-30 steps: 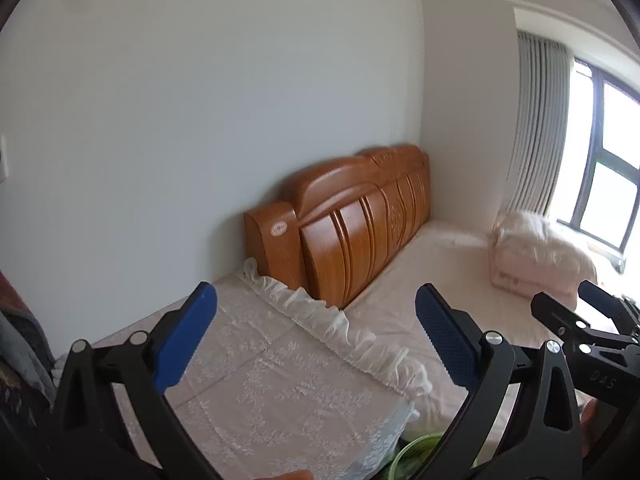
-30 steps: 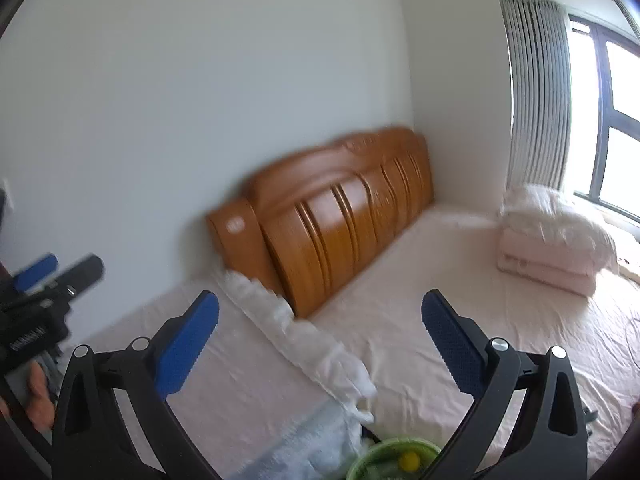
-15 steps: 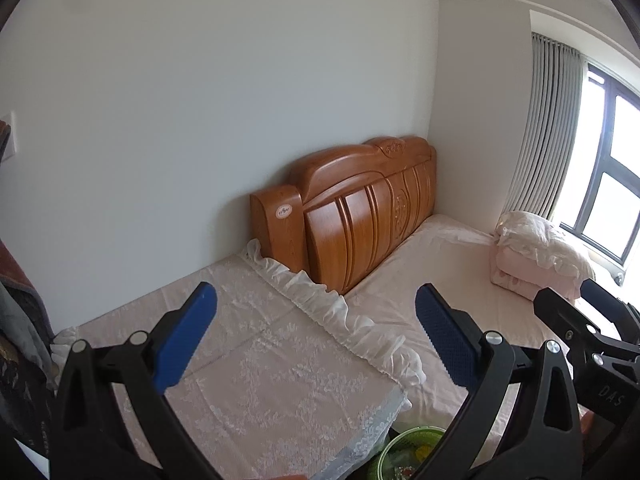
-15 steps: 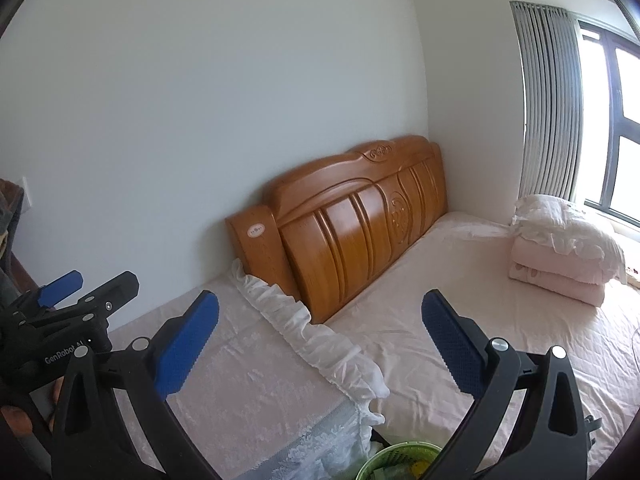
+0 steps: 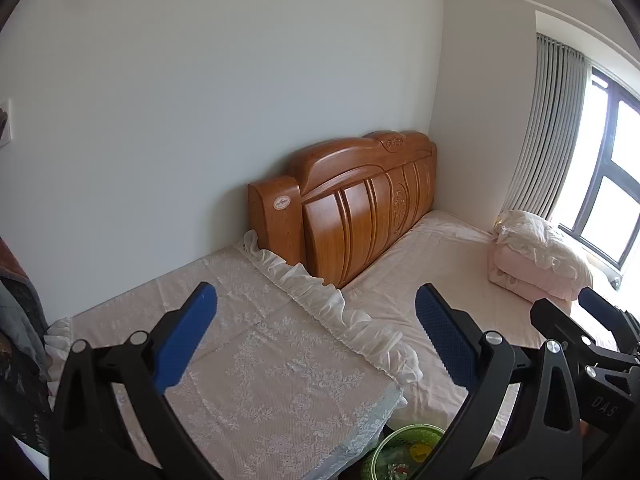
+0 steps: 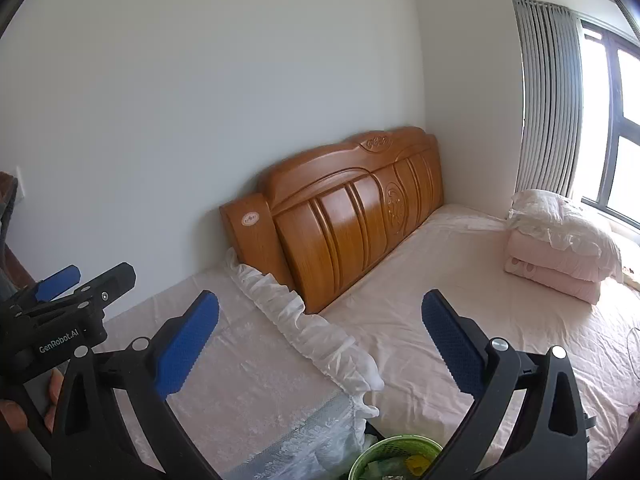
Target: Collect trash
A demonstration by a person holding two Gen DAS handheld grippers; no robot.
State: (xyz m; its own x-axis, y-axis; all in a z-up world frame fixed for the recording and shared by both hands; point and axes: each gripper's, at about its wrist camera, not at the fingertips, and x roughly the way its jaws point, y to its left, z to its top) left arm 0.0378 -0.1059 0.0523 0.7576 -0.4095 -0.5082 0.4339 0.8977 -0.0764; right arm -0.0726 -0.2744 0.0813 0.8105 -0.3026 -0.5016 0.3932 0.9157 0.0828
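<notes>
Both views have tipped downward, showing more of the green basket. It sits below and ahead of the empty, spread right gripper; left gripper likewise gapes. Contents look like trash.

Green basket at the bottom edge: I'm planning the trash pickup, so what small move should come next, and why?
Probably tilt both grippers down toward the green basket. It sits low between the lace-covered table and the bed, cut off by the frame edge, with scraps inside. The left gripper and right gripper are open, empty, and aimed at the headboard.
</notes>
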